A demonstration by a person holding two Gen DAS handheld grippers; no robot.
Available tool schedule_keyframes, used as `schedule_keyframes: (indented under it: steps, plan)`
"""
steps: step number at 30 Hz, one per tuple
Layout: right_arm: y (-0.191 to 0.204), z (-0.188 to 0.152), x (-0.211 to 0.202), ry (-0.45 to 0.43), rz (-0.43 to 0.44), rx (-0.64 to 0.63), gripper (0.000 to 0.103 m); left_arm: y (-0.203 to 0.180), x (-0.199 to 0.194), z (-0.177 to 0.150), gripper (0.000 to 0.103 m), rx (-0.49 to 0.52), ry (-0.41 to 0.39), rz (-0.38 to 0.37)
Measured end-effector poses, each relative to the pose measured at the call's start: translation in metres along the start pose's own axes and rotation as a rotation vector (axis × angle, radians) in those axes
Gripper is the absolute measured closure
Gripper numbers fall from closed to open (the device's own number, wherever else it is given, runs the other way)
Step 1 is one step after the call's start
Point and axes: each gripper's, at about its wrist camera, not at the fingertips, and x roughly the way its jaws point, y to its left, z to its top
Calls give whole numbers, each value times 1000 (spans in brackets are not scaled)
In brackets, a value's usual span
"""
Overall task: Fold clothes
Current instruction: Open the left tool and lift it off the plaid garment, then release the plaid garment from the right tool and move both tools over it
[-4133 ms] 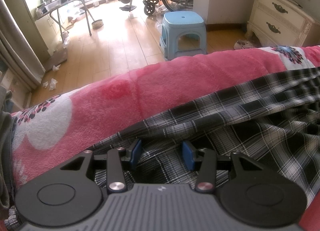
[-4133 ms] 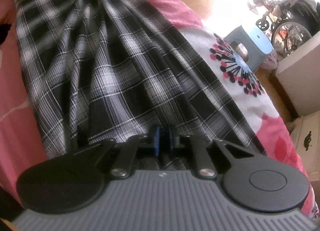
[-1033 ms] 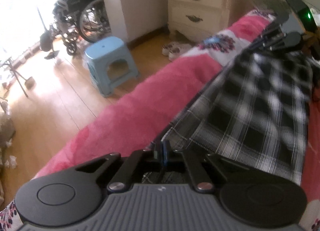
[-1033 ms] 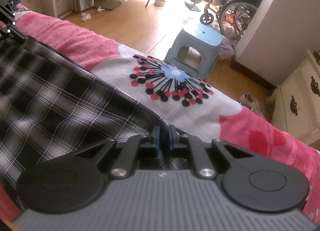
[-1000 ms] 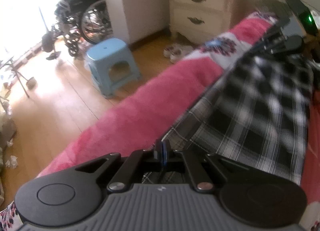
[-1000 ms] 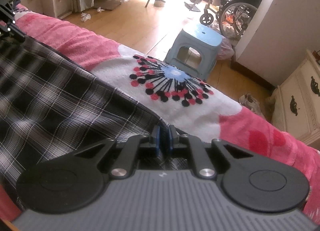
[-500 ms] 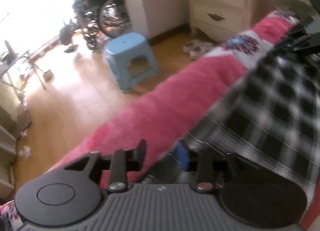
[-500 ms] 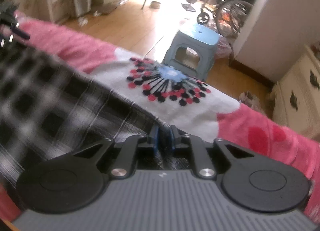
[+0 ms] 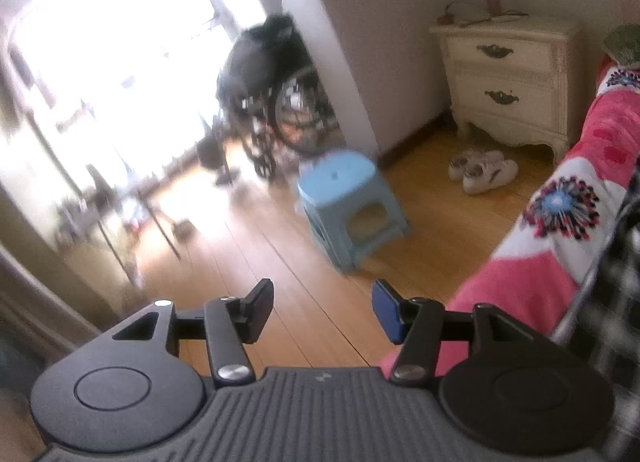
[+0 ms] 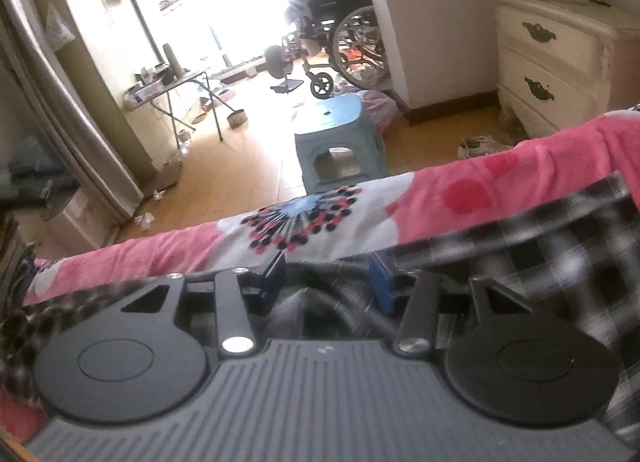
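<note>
A black-and-white plaid garment [image 10: 560, 246] lies on a pink flowered blanket [image 10: 500, 186] covering the bed. My right gripper [image 10: 325, 277] is open just above the garment's near edge, with plaid cloth under and between its jaws. My left gripper [image 9: 322, 309] is open and empty, held off the bed's edge over the wooden floor. In the left wrist view the garment [image 9: 616, 286] shows only at the far right, on the blanket [image 9: 560, 262].
A blue plastic stool [image 10: 338, 134] stands on the floor beside the bed, also seen in the left wrist view [image 9: 352, 202]. A cream nightstand [image 9: 508, 78] with shoes [image 9: 484, 170] before it, a wheelchair [image 10: 344, 30] and a folding table [image 10: 176, 82] stand farther off.
Both grippers have opened and let go of the plaid garment. The left gripper has swung away from the bed toward the floor. The right gripper has turned to face the room.
</note>
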Motion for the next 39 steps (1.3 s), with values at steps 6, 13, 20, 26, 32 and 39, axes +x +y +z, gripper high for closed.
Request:
schedule_keyframes:
  steps: [6, 13, 20, 26, 32, 39]
  plan:
    - [3, -5, -5, -8, 20, 17, 46, -17, 13, 40, 41, -69, -68, -31]
    - [-5, -5, -17, -47, -4, 31, 44, -30, 27, 86, 41, -225, -102, -188]
    - [-23, -9, -29, -53, -76, 61, 42, -93, 8, 77, 33, -178, -10, -573]
    - [-35, -8, -42, -59, -190, 66, 22, -178, -7, 29, 34, 62, 130, -761]
    - [-42, -7, -52, -68, -270, 36, 14, -217, 2, -13, 50, 141, 224, -750]
    - [-62, -13, -77, -61, -390, 46, 23, -226, 34, -27, 65, 78, 327, -743]
